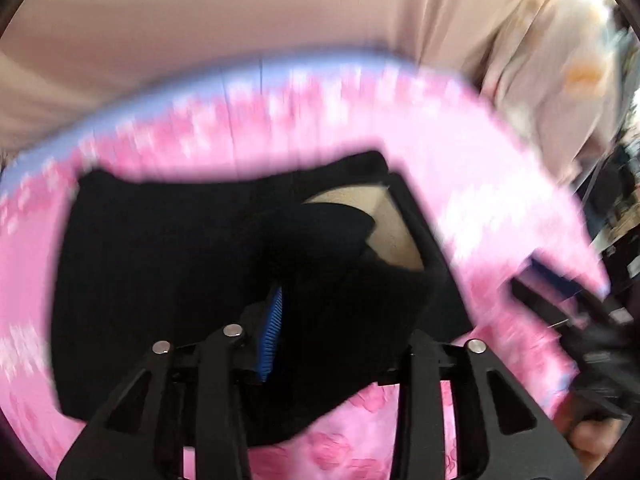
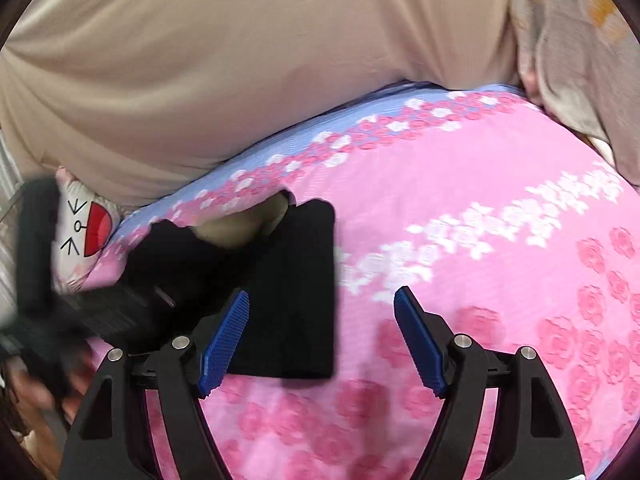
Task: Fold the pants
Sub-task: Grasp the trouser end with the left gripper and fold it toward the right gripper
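Pants (image 2: 296,280): black, lay as a compact squarish bundle on the pink flowered bedspread (image 2: 480,240), near its blue-banded far edge. The edges that showed were straight and the corner toward the middle of the bedspread looked crisp. Judged mostly folded, with perhaps one fold or a tidy-up left. A pale tan patch showed at the bundle's far side; whether lining, pocket or something beneath could not be told.

In the left wrist view the bundle (image 1: 160,260) filled the centre, blurred. A dark fold of cloth rose up over the left claw (image 1: 332,320). One blue pad (image 1: 274,332) was partly visible, the other hidden by cloth. The jaws stood fairly close, cloth lying between them; whether they pinched it could not be told.

Right claw (image 2: 322,340): released, jaws wide, nothing between the pads. It hovered at the bundle's near corner, one pad (image 2: 224,344) seen against the black cloth, the other over bare bedspread.

Beyond the bundle: a beige sheet or pillow (image 2: 240,60) bordered the bedspread's far edge. A white cushion with a cartoon face (image 2: 86,228) sat just beside the bundle, off the bedspread's edge.
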`<state>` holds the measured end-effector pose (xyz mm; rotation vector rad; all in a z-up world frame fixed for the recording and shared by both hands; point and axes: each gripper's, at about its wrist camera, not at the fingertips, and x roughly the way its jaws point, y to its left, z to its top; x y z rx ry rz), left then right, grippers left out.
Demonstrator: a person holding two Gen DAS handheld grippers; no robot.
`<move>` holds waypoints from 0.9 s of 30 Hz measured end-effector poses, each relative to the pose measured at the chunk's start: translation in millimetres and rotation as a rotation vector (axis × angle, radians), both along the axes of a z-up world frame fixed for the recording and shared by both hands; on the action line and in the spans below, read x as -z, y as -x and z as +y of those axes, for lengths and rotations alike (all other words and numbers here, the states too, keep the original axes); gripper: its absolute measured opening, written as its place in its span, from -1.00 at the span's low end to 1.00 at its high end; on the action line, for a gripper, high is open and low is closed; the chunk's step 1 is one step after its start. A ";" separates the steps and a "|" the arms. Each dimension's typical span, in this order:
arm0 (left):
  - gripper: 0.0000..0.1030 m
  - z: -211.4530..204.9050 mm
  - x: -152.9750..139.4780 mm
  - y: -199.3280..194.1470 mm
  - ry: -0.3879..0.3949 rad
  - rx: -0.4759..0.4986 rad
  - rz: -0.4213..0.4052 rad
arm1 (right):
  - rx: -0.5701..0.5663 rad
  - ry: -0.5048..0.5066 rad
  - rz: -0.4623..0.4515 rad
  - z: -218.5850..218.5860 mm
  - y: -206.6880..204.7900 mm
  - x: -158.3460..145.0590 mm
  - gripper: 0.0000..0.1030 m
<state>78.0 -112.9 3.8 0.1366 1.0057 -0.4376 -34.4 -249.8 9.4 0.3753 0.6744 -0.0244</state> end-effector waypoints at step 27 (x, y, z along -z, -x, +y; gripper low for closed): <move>0.91 175.3 -37.4 4.2 -0.279 -0.400 -0.358 | -0.260 -0.061 0.109 101.8 -76.0 23.9 -0.45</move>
